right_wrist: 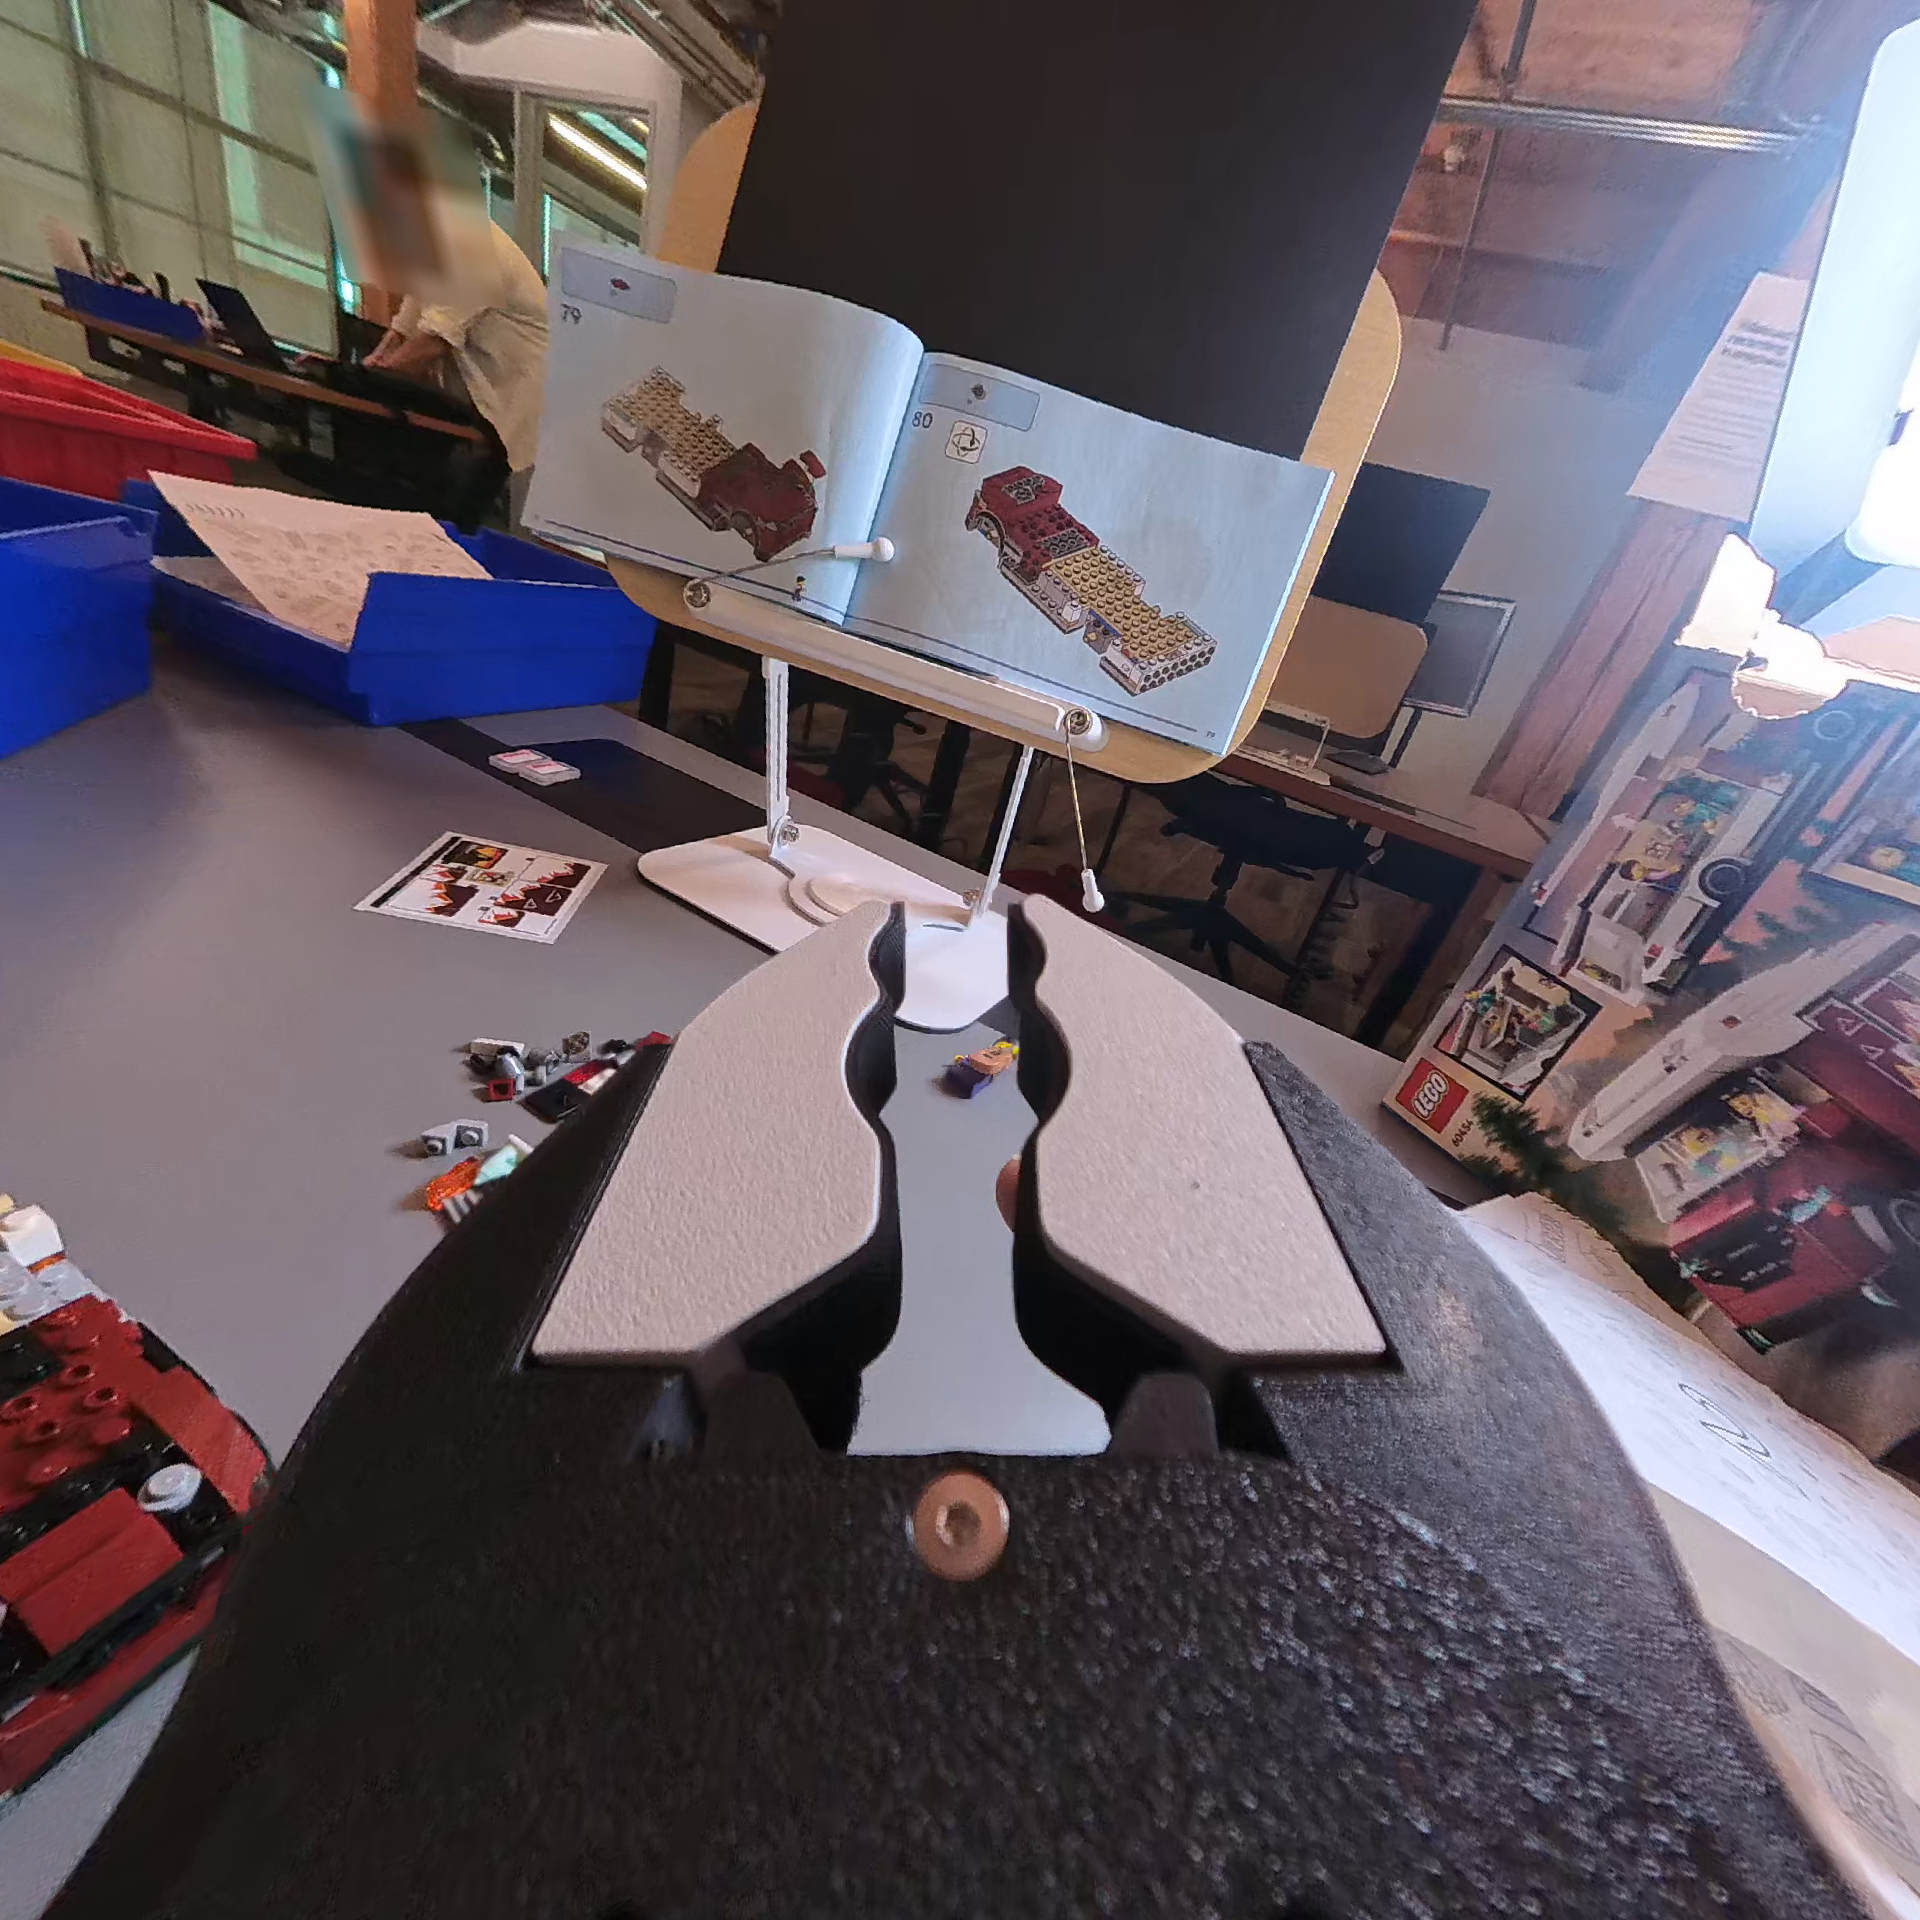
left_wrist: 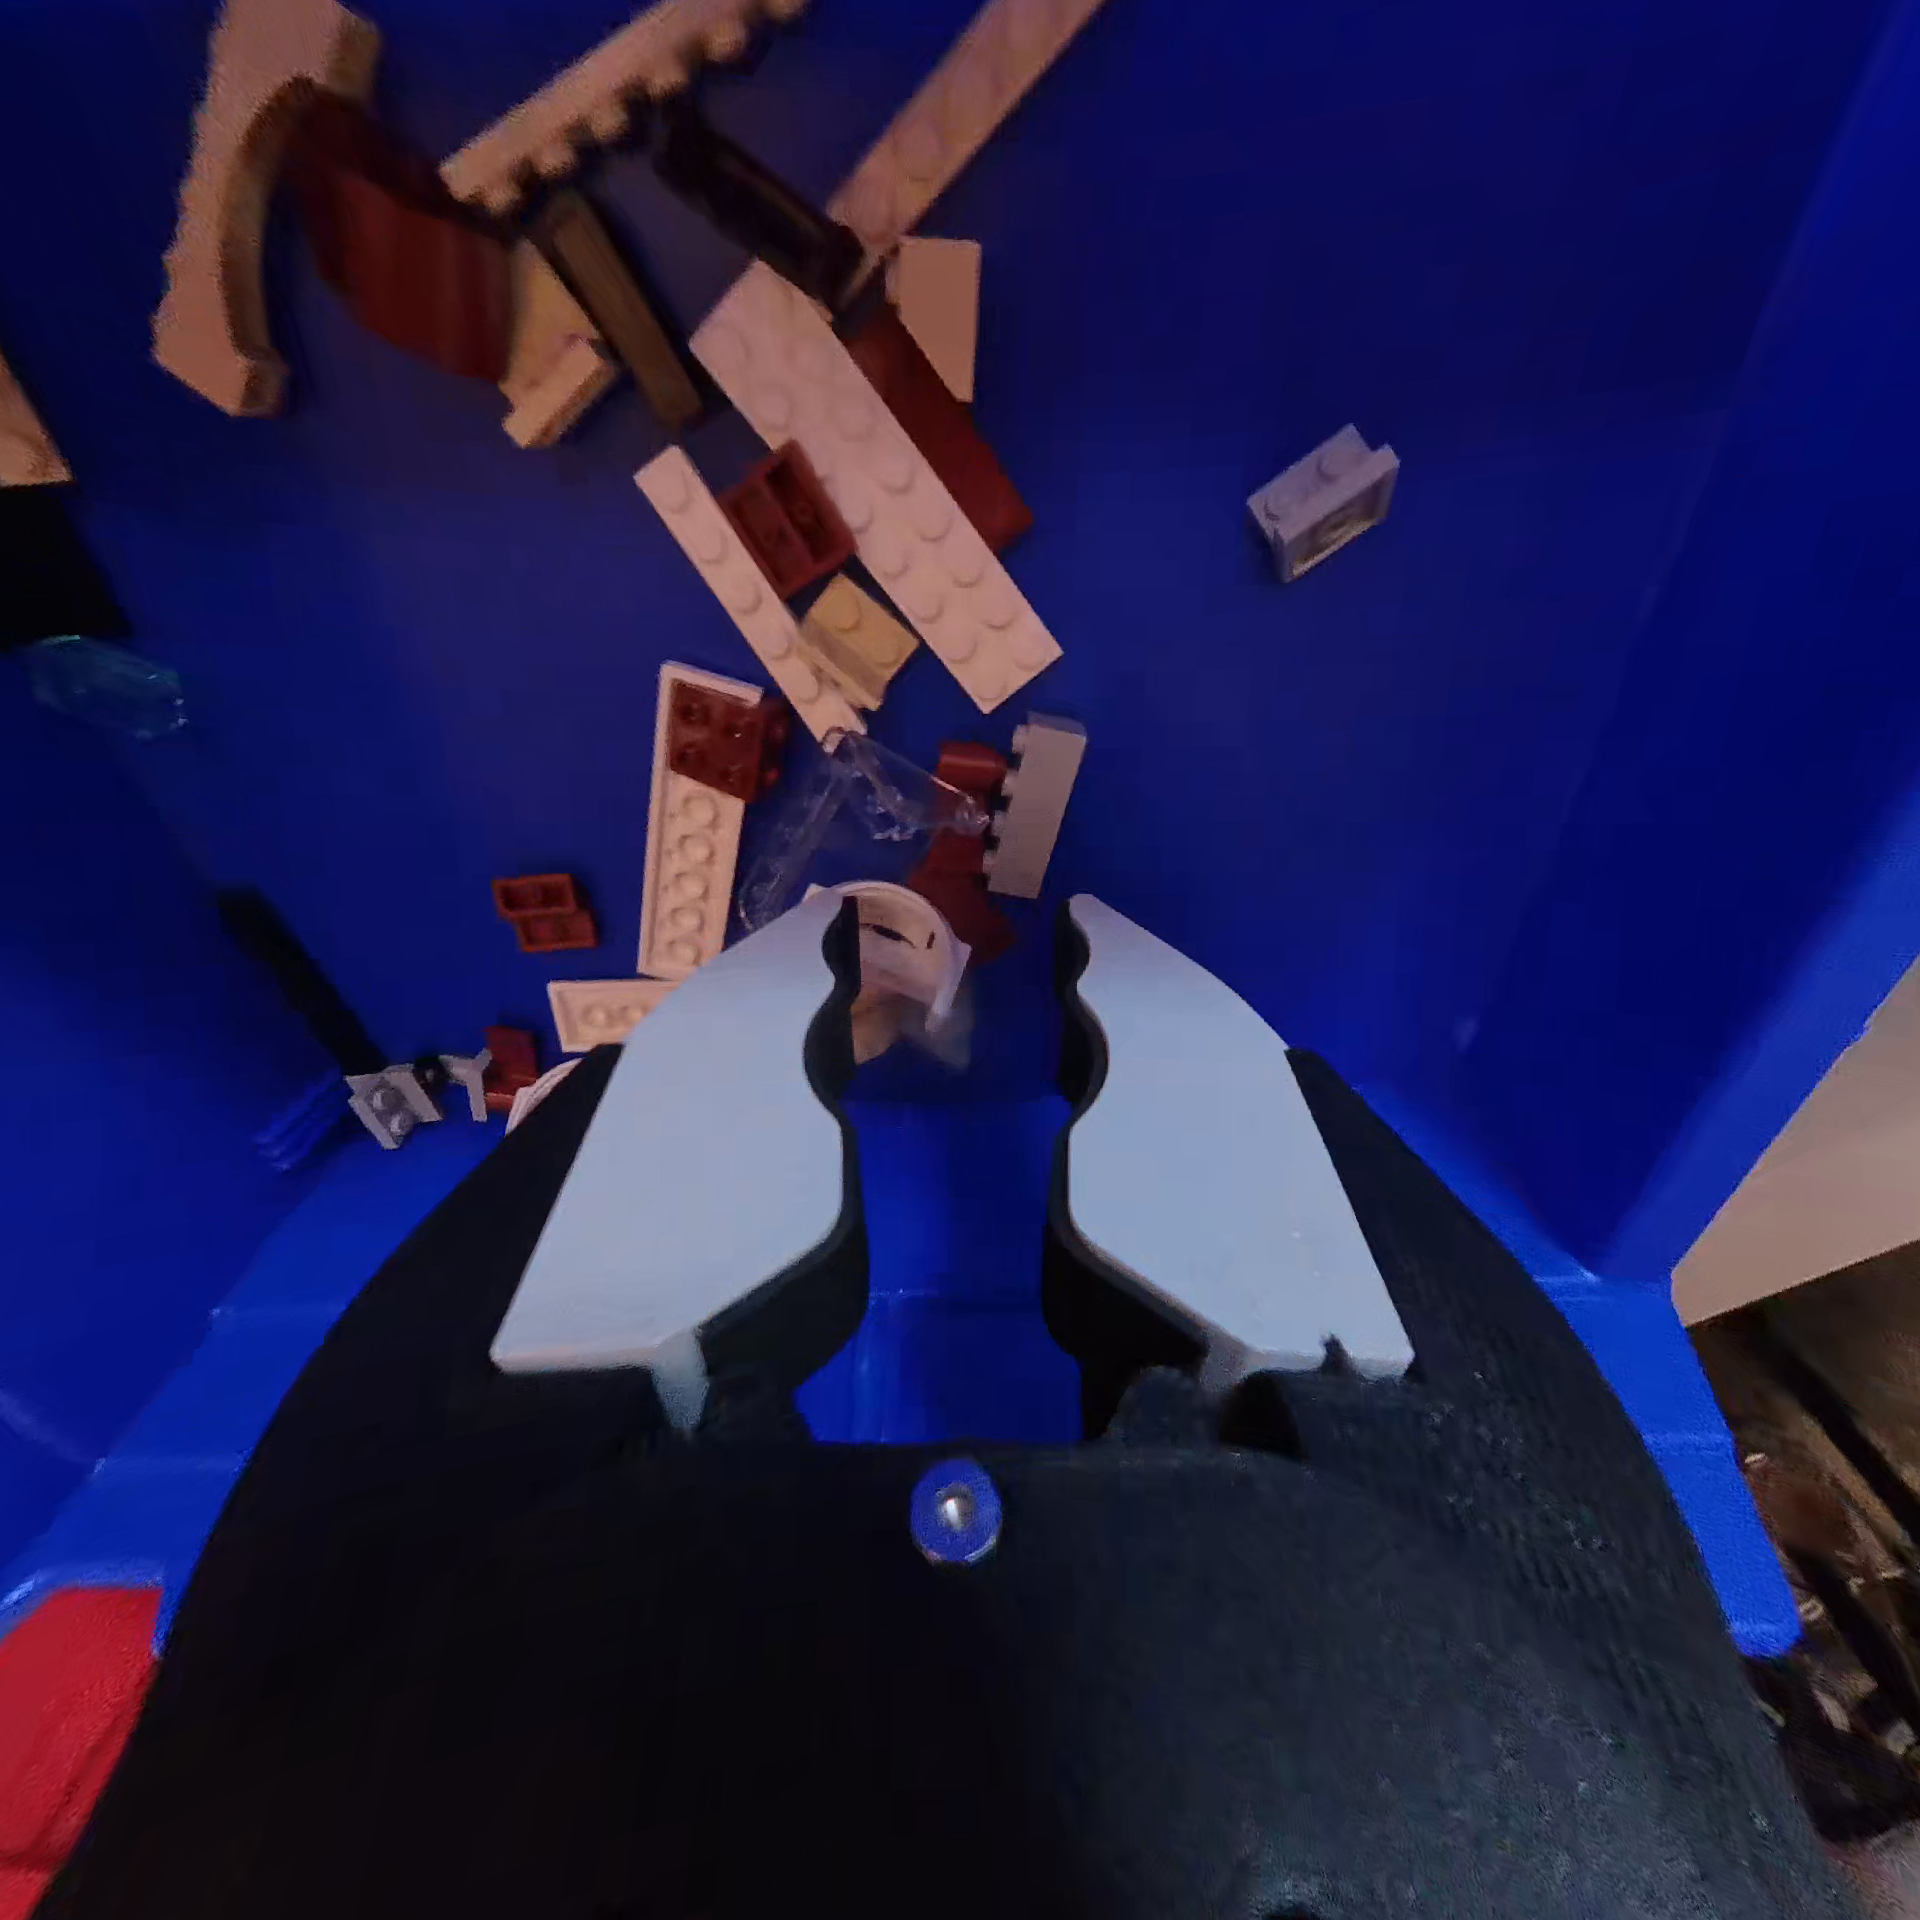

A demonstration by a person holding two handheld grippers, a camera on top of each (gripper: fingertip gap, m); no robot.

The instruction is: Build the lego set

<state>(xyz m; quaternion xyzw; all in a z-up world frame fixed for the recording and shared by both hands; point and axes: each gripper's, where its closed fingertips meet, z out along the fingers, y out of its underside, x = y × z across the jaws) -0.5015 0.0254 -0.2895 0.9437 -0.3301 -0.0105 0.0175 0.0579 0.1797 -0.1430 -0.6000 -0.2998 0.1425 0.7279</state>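
Note:
My left gripper [left_wrist: 956, 914] hangs open inside a blue bin [left_wrist: 1455, 831] of loose bricks. A white curved piece [left_wrist: 899, 951] with a bit of clear plastic lies below, close to the left fingertip and clear of the right one; neither pad presses it. A crumpled clear bag [left_wrist: 873, 790], a grey toothed brick [left_wrist: 1039, 821] and a long white plate [left_wrist: 883, 488] lie just beyond. My right gripper [right_wrist: 956, 920] is open, with nothing between its pads, above a grey table [right_wrist: 208, 1039]. A small minifigure [right_wrist: 982, 1065] lies on the table beneath its gap.
A white book stand [right_wrist: 831, 883] holds an open instruction booklet [right_wrist: 914, 488]. A sticker sheet [right_wrist: 480, 885], small loose pieces [right_wrist: 551, 1070] and a dark red model [right_wrist: 94, 1455] lie to the left. Blue bins [right_wrist: 416, 634] stand far left, a set box [right_wrist: 1662, 987] to the right. Across from one pair of fingers to the other is roughly 60 cm. The right gripper is farther from the long white plate [left_wrist: 883, 488], some 55 cm, than the left, some 7 cm.

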